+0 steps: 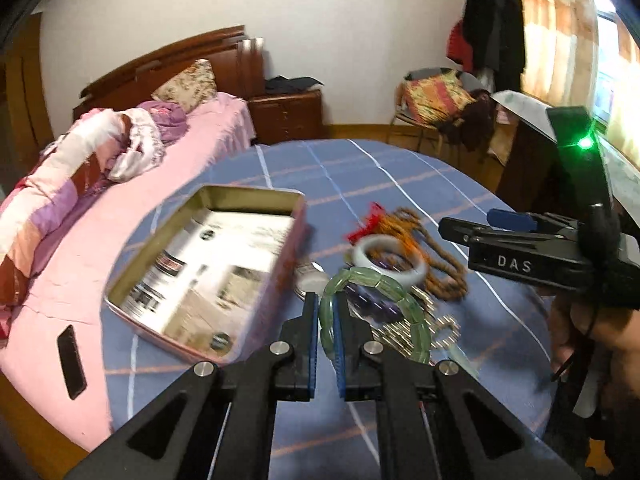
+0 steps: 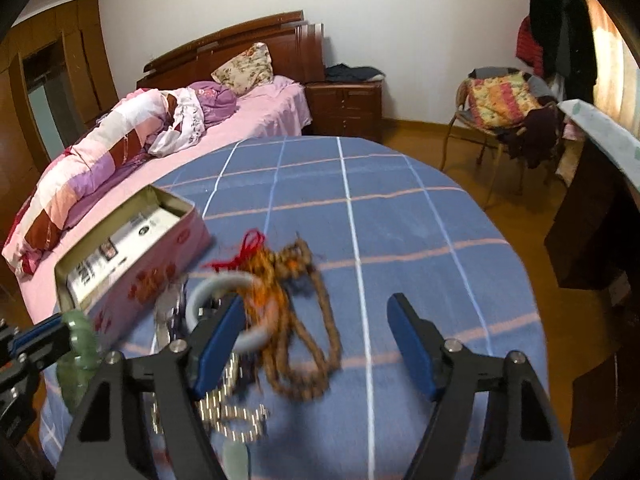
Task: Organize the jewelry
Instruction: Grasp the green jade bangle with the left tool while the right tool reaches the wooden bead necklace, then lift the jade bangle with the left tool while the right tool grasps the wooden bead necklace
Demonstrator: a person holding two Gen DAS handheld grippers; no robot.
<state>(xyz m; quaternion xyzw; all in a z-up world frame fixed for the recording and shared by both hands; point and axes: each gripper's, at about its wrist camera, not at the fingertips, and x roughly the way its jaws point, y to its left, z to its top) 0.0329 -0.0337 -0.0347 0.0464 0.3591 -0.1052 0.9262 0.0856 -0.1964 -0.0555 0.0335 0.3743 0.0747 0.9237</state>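
Nearest the lens: left gripper (image 1: 328, 312), black arms with blue pads, jaws nearly together and pinched on the rim of a translucent green segmented stone bracelet (image 1: 380, 304), loop standing off to the right of the pads. Same bracelet seen hanging from those pads at the left edge of the right wrist view (image 2: 82, 344).

Beneath everything: blue checked bedcover with white and pink lines (image 2: 400, 208), spread over a rounded surface. Beside it, on the left: pink bed sheet (image 1: 80, 264) carrying a rolled pink, white and maroon quilt (image 1: 60, 184).

On the cover, left of the jewelry: open rectangular pink metal tin (image 1: 208, 276), printed paper lining its bottom.

Right gripper (image 2: 316, 344), same black-and-blue build, jaws standing wide with nothing pressed between the pads; left pad over the jewelry pile, right pad over bare cover.

Jewelry heap just right of the tin, partly blurred:
- long brown beaded necklace (image 2: 320, 344), looped loosely
- pale white-grey stone bangle (image 1: 390, 258), lying across the beads
- silvery chain (image 2: 228, 404), near the camera
- red knotted cord tassel (image 2: 248, 252), at the far side of the heap
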